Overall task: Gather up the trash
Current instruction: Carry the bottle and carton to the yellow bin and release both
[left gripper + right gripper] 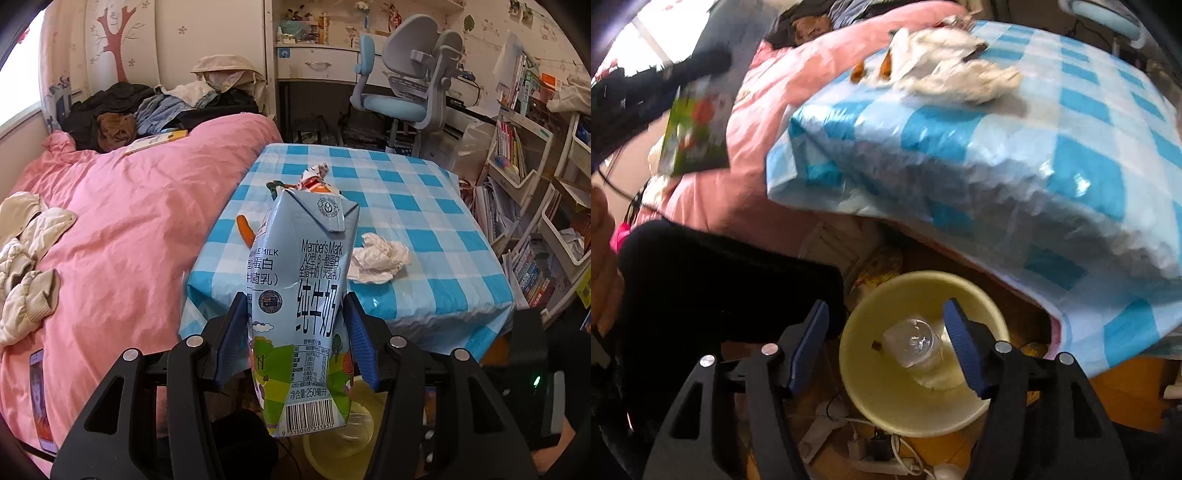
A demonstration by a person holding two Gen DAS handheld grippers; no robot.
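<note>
My left gripper [295, 325] is shut on a light blue milk carton [301, 295] and holds it upright in front of the table's near edge, above the yellow bin [364, 410]. The carton also shows at the upper left of the right wrist view [696, 129]. My right gripper [886, 347] is open and empty, right above the yellow bin [864, 384], which holds a clear plastic bottle [914, 341]. On the blue checked table [424, 206] lie a crumpled white tissue [378, 258], an orange wrapper [245, 227] and a snack packet [316, 177].
A bed with a pink quilt [129, 221] and clothes stands left of the table. A blue desk chair [399, 85] and a desk stand behind it. Bookshelves [524, 192] fill the right side. Cables and a power strip [871, 446] lie on the floor by the bin.
</note>
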